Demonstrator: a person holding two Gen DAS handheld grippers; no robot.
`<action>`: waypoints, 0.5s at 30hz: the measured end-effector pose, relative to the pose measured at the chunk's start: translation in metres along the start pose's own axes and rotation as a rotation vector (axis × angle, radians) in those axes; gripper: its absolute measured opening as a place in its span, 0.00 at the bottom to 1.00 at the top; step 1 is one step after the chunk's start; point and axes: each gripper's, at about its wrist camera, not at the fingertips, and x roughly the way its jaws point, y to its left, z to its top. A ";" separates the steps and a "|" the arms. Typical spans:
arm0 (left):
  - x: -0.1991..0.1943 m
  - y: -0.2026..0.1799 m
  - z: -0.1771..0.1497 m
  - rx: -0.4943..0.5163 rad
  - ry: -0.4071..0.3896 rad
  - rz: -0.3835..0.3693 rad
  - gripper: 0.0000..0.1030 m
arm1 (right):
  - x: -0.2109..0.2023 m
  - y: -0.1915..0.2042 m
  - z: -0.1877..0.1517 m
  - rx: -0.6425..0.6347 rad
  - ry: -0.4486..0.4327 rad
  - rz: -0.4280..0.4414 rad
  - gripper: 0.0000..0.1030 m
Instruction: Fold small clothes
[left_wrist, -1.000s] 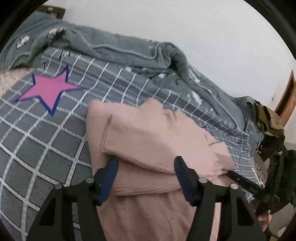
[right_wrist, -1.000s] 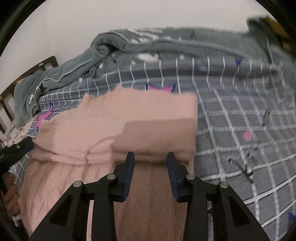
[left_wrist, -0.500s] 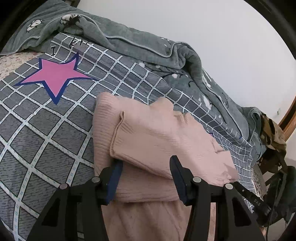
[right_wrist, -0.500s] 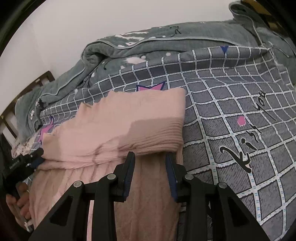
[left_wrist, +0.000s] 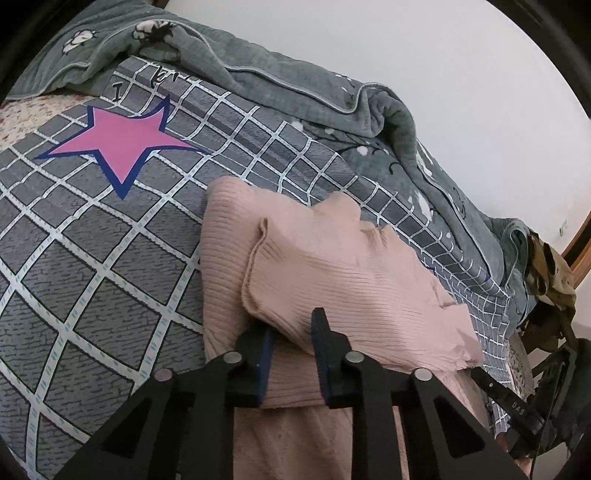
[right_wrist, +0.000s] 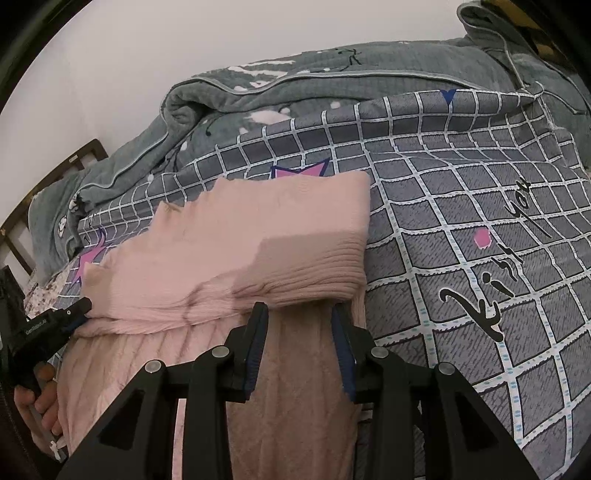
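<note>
My left gripper (left_wrist: 291, 332) is closing on the folded edge of the pink knit garment (left_wrist: 332, 273) lying on the checked bedspread (left_wrist: 92, 258). My right gripper (right_wrist: 299, 317) appears clamped on that fold's other end, though contact is unclear.

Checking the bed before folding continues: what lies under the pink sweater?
The grey checked bedsheet shows around the pink sweater; a pink star peeks out behind it. Anything underneath stays hidden.

The grey checked bedsheet (right_wrist: 461, 280) reads "Kiss you" in black script.

Both grippers, the left gripper (left_wrist: 291, 328) and the right gripper (right_wrist: 299, 323), are black angular frames with round silver screws, blue pads, and small white lettering along one finger.
</note>
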 end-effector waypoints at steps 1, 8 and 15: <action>0.000 0.001 0.000 -0.006 -0.001 -0.005 0.13 | 0.000 -0.001 0.000 0.004 0.000 0.001 0.35; -0.009 0.001 -0.002 0.002 -0.035 -0.051 0.07 | -0.002 -0.003 -0.001 0.021 -0.012 0.003 0.35; -0.026 -0.003 -0.007 0.024 -0.069 -0.084 0.07 | -0.004 -0.006 -0.001 0.043 -0.021 0.001 0.35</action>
